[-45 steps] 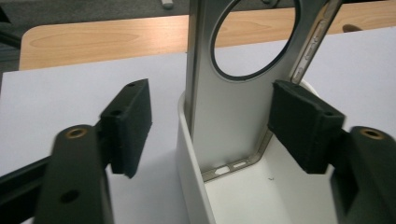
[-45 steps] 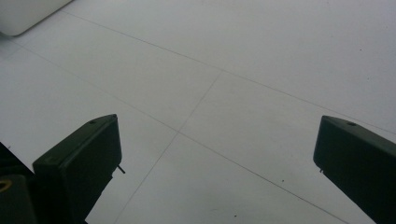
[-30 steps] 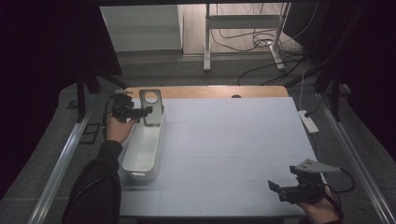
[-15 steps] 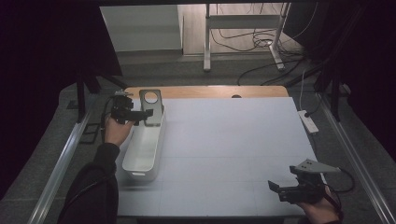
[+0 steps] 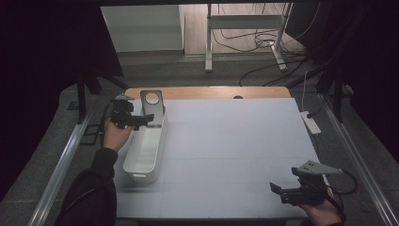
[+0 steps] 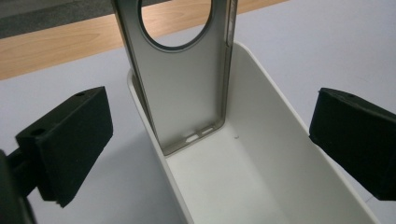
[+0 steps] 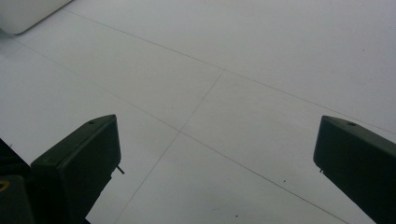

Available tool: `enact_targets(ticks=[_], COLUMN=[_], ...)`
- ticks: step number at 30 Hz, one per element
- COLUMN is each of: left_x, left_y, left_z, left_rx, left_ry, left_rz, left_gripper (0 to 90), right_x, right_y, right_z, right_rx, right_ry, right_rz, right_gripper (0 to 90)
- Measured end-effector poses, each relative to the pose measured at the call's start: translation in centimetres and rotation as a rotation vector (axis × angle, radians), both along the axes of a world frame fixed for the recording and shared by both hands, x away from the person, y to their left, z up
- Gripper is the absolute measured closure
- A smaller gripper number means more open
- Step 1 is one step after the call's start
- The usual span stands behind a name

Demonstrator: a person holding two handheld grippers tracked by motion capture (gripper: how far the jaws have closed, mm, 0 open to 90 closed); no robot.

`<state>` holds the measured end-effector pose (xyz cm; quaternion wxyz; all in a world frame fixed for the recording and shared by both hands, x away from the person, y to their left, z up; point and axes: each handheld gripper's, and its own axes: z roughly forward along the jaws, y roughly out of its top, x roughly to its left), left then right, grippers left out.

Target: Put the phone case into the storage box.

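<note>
A grey phone case [image 5: 153, 104] with a round cut-out stands upright against the far end of a long white bin [image 5: 141, 157] at the table's left. My left gripper [image 5: 146, 119] hovers at that end, pointing right toward the case. In the left gripper view its jaws have just been opening. They stand wide apart either side of the case [image 6: 182, 93] and the bin [image 6: 261, 140], and the pads touch neither. My right gripper [image 5: 278, 191] rests open near the front right corner, over the bare white tabletop [image 7: 243, 70], with nothing between its fingers.
A wooden strip [image 5: 211, 92] runs along the table's far edge. A white power strip [image 5: 310, 123] lies off the right edge. Metal rails [image 5: 357, 155] flank both sides. One corner of the bin [image 7: 28, 11] shows in the right gripper view.
The left gripper has shifted slightly toward the near side beside the case. The case, the bin and the right gripper stay where they were.
</note>
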<state>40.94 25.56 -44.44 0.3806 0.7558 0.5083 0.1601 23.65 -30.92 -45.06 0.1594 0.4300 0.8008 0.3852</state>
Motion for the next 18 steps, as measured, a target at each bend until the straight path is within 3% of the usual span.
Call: enact_targets(ticks=[18], left_x=[-1.7], left_y=[-0.3], left_z=[0.3], left_rx=[-0.013], left_ry=[-0.017], left_rz=[-0.033], left_gripper=[0.4], right_x=[0.0], right_y=[0.0], right_z=[0.0], right_rx=[-0.003], right_ry=[0.004], right_rz=[0.004], right_gripper=[0.8])
